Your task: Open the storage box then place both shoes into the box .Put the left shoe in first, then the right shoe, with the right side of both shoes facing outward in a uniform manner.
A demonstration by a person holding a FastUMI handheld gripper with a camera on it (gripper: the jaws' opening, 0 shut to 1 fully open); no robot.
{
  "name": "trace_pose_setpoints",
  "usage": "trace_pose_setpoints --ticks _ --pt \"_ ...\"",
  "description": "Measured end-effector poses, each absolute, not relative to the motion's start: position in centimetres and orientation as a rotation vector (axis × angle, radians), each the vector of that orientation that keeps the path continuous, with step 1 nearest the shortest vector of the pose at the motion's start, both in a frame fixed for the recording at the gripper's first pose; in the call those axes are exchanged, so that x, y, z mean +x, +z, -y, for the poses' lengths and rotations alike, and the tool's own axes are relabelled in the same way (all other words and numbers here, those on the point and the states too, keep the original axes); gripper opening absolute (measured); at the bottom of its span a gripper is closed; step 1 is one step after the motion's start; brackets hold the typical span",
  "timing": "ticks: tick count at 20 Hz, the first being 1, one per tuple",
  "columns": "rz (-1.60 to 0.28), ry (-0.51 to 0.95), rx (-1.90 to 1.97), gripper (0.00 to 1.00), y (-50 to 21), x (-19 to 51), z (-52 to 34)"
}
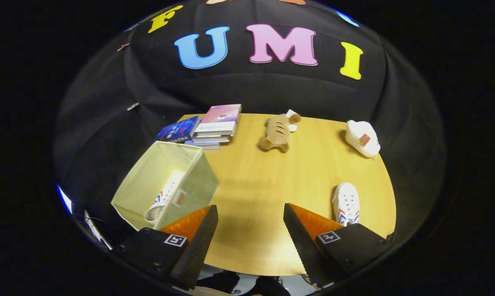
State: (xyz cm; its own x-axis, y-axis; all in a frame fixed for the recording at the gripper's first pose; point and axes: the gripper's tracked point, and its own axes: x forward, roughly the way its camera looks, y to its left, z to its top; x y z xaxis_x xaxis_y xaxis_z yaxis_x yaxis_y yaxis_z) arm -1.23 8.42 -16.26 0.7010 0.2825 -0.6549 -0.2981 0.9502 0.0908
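A pale yellow fabric storage box (pixel 149 176) stands open on the wooden table (pixel 255 185), just ahead of my left finger. One white shoe (pixel 165 198) with red and blue stripes lies inside it, against the box's near wall. A second matching white shoe (pixel 346 204) rests on the table just beyond my right finger. My gripper (pixel 250 216) hangs above the table's near part, open wide, with nothing between its fingers.
A stack of books (pixel 214 127) sits at the table's far left behind the box. A brown plush toy (pixel 278 132) lies at the far middle, and a white pouch (pixel 362 139) at the far right. Black cloth closes in the booth.
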Motion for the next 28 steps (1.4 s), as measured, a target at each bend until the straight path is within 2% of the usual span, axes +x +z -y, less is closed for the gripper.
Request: trace_pose_setpoints --ticks 6,14,18,24,26,28 --pt "-0.781 0.182 -0.104 0.99 -20.6 0.3 4.3" --pt "-0.902 0.101 -0.127 0.97 -27.8 1.9 15.0" --pt "-0.961 0.103 -0.148 0.97 -31.6 2.8 17.5" --pt "-1.032 0.137 -0.078 0.98 -35.5 4.9 16.5" --pt "-1.037 0.172 -0.05 0.94 -35.8 5.1 15.7" --pt "-1.033 0.213 -0.001 0.81 -35.9 5.2 14.7"
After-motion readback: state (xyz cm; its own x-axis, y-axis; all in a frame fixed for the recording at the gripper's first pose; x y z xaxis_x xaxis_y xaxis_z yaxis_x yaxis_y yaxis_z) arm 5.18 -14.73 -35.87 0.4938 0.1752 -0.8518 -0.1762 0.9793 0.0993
